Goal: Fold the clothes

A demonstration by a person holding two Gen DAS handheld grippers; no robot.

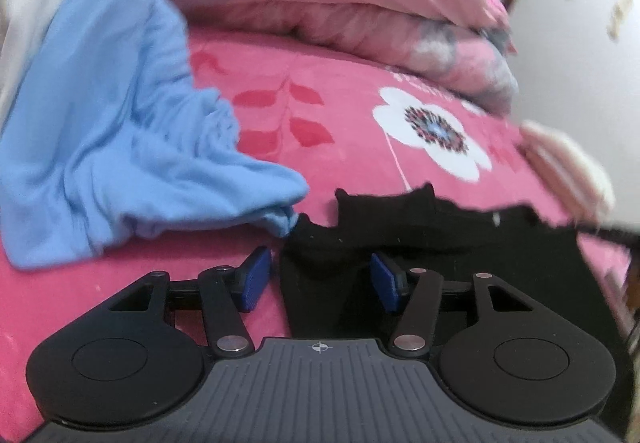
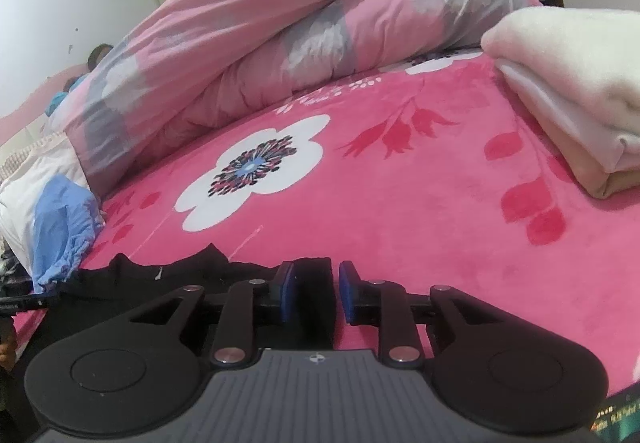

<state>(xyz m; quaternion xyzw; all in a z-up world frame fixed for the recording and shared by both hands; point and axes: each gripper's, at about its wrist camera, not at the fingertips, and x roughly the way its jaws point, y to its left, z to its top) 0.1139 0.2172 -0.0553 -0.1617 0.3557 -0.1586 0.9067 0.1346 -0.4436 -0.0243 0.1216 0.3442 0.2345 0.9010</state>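
We see a black garment (image 1: 420, 243) lying flat on the bed (image 1: 360, 91), at its near edge, on a pink floral blanket. The white flower (image 1: 432, 131) printed on that blanket sits just beyond the garment.

Our left gripper (image 1: 318, 279) stands wide, its 2 blue pads on either side of a strip of the black garment, not pressing on it. Our right gripper (image 2: 314, 293) stands narrower, with a fold of the black cloth between its pads; the left pad (image 2: 286, 293) touches the cloth, and a small gap shows at the right pad (image 2: 348, 293), so it is not clamped.

A crumpled blue garment (image 1: 120, 131) lies to the left of the black garment, its tip just touching it in the left wrist view. Beyond the flower, a pink and grey quilt (image 2: 248, 43) is heaped across the bed. To the right of the flower, a folded cream pile (image 2: 572, 91) rests on the blanket, well apart from the black garment. The left wrist view is blurred.
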